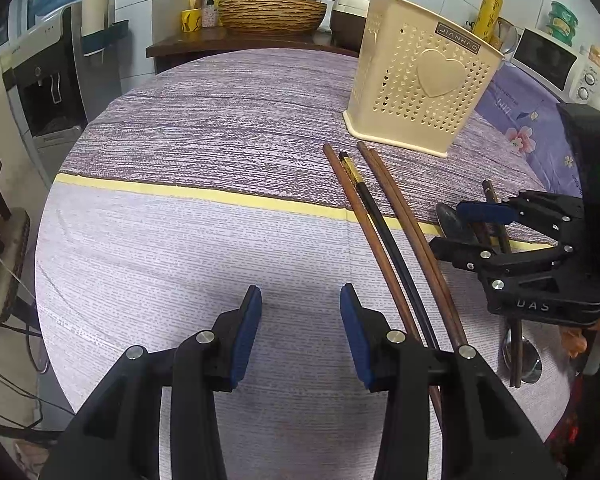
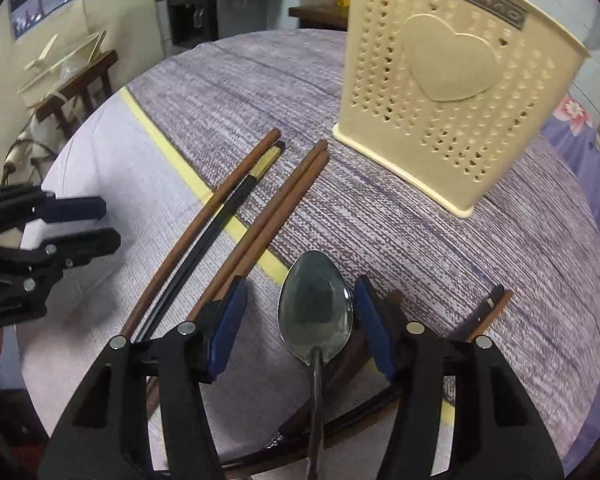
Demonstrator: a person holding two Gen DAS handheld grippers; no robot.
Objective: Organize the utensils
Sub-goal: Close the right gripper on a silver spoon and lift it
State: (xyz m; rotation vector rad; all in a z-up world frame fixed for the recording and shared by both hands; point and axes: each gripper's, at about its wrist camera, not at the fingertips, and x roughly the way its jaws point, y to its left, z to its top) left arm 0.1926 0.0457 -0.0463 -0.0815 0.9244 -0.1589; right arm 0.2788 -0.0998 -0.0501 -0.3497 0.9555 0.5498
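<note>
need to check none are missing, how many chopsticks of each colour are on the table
brown chopsticks: 4
black chopsticks: 2
total: 6

Two fisheye views, each looking steeply down along its own jaws, close above the tabletop point(image 1: 180, 240). Left view from the left, right view from the right; both sharing chopsticks point(image 1: 384, 240) and holder point(image 2: 452, 92).
</note>
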